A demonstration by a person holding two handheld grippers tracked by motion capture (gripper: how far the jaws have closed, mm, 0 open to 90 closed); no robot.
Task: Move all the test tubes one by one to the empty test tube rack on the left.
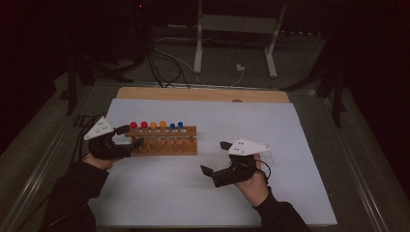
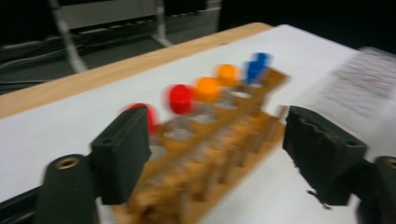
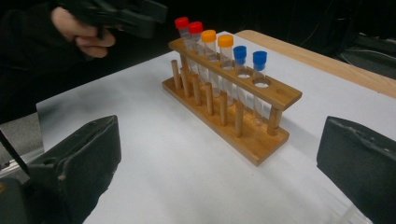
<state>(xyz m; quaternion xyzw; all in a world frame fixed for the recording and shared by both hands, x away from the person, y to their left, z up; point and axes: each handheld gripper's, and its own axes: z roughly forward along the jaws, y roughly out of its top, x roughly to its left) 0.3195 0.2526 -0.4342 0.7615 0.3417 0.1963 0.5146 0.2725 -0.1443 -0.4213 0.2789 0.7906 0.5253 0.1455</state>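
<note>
1. A wooden test-tube rack point(image 1: 163, 140) stands left of centre in the high view, on a white sheet point(image 1: 212, 193) that covers the counter point(image 1: 203, 94). The sheet probably gives the coloured caps a plain background.
2. Six capped tubes stand upright in the rack's far row, grouped by colour: two red-capped tubes point(image 3: 188, 23), two orange-capped tubes point(image 3: 216, 37), then two blue-capped tubes point(image 3: 250, 54). The near row of holes looks empty, and two open holes show clearly at the rack's blue end.
3. The left hand-held gripper point(image 1: 129, 135) sits at the rack's left end, its jaws set well apart with nothing pinched. One jaw reaches toward the red caps at the far side, the other lies by the rack's near edge (its own view is blurred, so contact cannot be judged). Straddling the end like this looks like a way to line up on the rack or the first red tube.
4. The right hand-held gripper point(image 1: 216, 158) rests in the lower right of the high view, well apart from the rack, jaws wide and empty. It points toward the rack, seemingly waiting its turn.
5. A clear, printed object point(image 1: 265, 155) lies just behind the right hand-held gripper; what it is cannot be made out.
</note>
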